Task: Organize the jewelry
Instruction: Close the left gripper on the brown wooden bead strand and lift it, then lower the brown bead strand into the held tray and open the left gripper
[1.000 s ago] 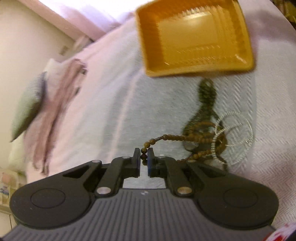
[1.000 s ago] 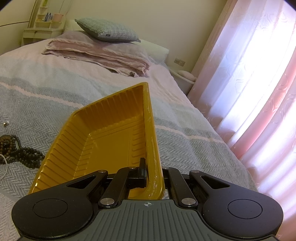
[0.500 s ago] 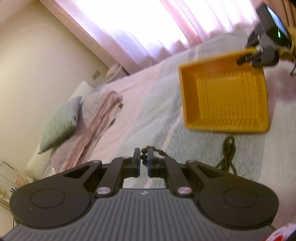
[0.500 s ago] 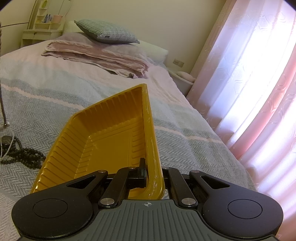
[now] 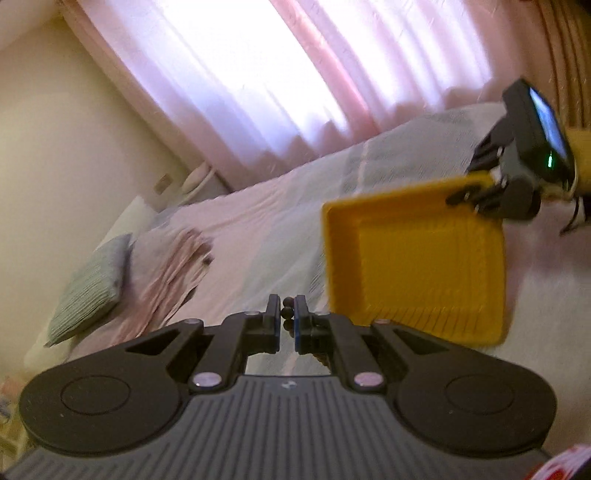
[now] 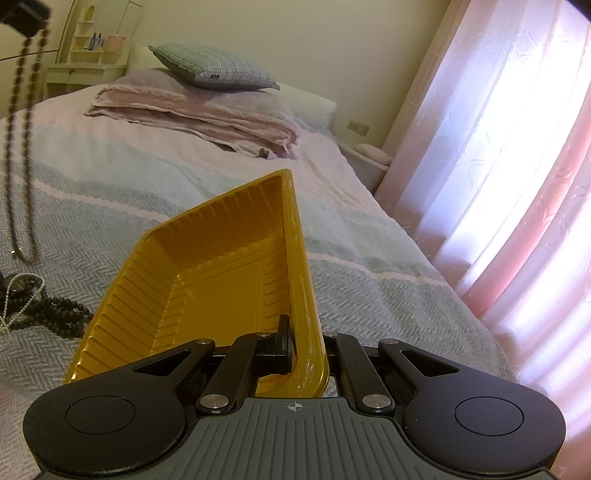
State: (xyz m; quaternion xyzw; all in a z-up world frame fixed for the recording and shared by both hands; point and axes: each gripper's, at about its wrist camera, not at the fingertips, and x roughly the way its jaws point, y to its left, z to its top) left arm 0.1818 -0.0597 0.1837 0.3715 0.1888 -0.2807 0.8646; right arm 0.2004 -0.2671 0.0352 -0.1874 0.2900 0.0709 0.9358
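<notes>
My left gripper (image 5: 287,320) is shut on a brown bead necklace (image 5: 286,312); in the right wrist view the necklace (image 6: 22,147) hangs long from that gripper (image 6: 26,16) at the top left, its end just above the bedspread. My right gripper (image 6: 301,345) is shut on the rim of a yellow plastic tray (image 6: 221,295) and holds it tilted on the bed. The tray (image 5: 417,273) also shows in the left wrist view, with the right gripper (image 5: 480,192) at its far corner. Dark beads (image 6: 55,314) and a silver chain (image 6: 20,299) lie left of the tray.
The grey herringbone bedspread (image 6: 369,280) covers the bed. A folded pink blanket (image 6: 195,118) and a green pillow (image 6: 214,70) lie at the head. Pink curtains (image 6: 517,166) hang along the right side. A white shelf unit (image 6: 88,59) stands behind the bed.
My left gripper has risen high with the brown necklace, lifting it off the pile until it hangs nearly free. The right gripper and tray have hardly moved.
</notes>
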